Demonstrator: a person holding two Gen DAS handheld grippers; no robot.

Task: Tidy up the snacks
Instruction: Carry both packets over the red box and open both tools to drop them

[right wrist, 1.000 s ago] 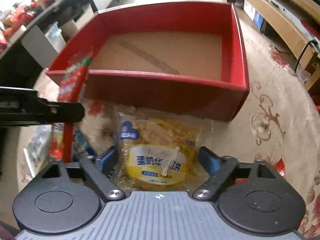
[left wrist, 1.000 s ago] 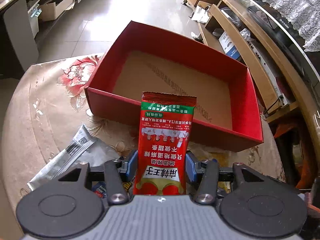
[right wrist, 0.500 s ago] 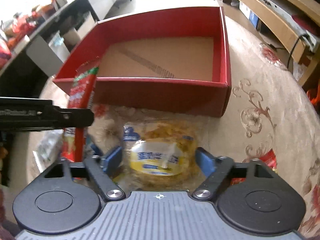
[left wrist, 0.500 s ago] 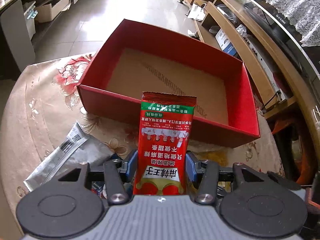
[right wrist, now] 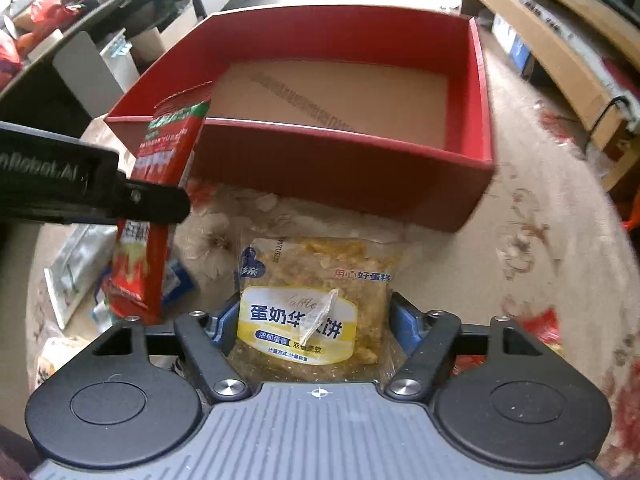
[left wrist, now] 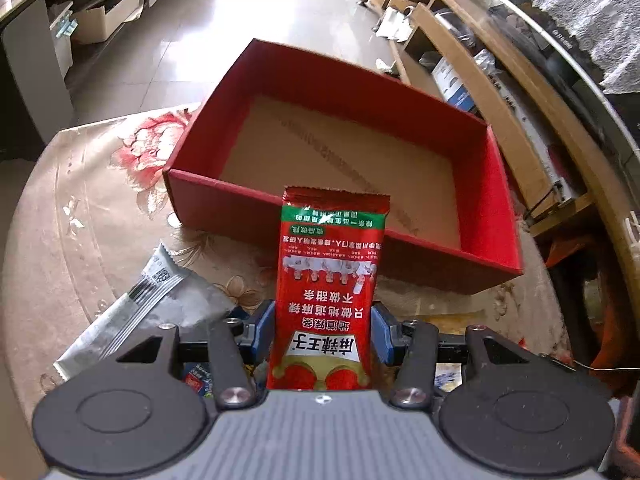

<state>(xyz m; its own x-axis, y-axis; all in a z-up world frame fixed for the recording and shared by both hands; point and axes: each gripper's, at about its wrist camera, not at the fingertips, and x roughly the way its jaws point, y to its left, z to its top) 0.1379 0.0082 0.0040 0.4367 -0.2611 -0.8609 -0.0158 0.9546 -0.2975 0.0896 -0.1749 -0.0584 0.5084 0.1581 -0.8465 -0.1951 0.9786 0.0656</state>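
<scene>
Right jaws closing in on the waffle pack

The right gripper (right wrist: 316,320) narrows: its blue pads, which stood clear of the yellow waffle packet (right wrist: 316,308) a second ago, now sit against both its sides, and the packet looks lifted nearer the red box (right wrist: 476,80).

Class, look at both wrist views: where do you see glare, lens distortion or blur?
Left wrist view: glare on the floor, the shelf bowed by the fisheye, the red packet sharp. Right wrist view: the box rim's far corner smeared, the table edge curved, the waffle bag sharp.
</scene>
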